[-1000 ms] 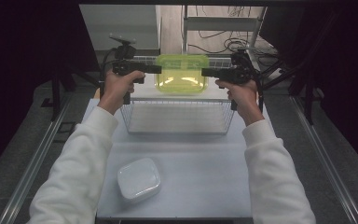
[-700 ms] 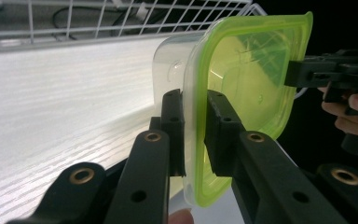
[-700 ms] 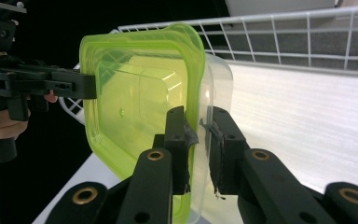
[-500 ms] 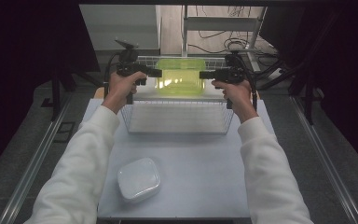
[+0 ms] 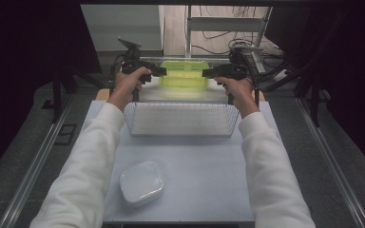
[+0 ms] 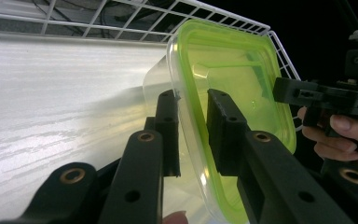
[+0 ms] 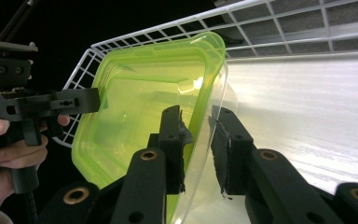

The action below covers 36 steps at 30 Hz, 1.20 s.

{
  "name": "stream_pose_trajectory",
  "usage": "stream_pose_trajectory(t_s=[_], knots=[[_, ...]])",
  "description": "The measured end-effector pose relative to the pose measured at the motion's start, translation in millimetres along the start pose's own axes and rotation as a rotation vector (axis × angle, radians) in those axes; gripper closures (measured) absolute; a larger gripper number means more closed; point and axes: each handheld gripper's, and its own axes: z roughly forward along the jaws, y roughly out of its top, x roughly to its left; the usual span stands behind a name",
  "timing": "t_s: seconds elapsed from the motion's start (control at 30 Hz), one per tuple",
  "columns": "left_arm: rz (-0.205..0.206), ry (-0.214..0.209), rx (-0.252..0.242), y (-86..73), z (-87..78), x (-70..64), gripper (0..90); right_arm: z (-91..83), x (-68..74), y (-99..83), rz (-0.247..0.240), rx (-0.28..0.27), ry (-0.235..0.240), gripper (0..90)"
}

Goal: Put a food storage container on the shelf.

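Plastic container (image 5: 184, 74) with a lime-green lid hangs over the far end of the white wire basket (image 5: 180, 118), carried level between two grippers. It looks light and empty, with thin clear walls that would likely flex and a smooth rim that could slip, so the stiffer lidded edge seems the sensible place to grip, and that is where both tools have it. The left gripper (image 6: 192, 130) has its jaws nearly closed across the left rim, lid on one side and clear wall on the other; the right gripper (image 7: 196, 140) pinches the opposite rim the same way. The basket's floor below is bare, giving plenty of room to lower it, though its wire walls stand close at either end. Nearer the person, a white lidded box (image 5: 141, 181) sits well apart on the pale table (image 5: 209, 190).
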Motion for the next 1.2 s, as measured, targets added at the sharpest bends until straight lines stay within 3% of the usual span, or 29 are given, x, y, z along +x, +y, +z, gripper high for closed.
stream_pose_trajectory(t_s=[0.43,0.63,0.73,0.93,1.2], knots=[[-0.028,-0.028,-0.001,2.9,5.7,9.6,72.1,7.6,-5.3,3.0,0.064,-0.006,-0.013,70.7],[-0.001,0.008,-0.013,1.4,5.3,5.8,70.0,7.1,-2.3,2.3,0.047,-0.011,-0.04,67.6],[0.015,0.031,-0.019,-0.1,4.9,3.2,65.1,6.4,0.9,1.1,0.043,-0.046,-0.06,55.2],[0.076,0.057,-0.077,-2.0,-1.7,-5.8,45.3,-0.8,15.3,-0.6,-0.01,-0.091,-0.084,38.4],[0.186,0.099,-0.111,-10.2,-17.5,-21.7,34.1,-19.0,32.0,-5.4,-0.119,-0.125,-0.132,31.2]])
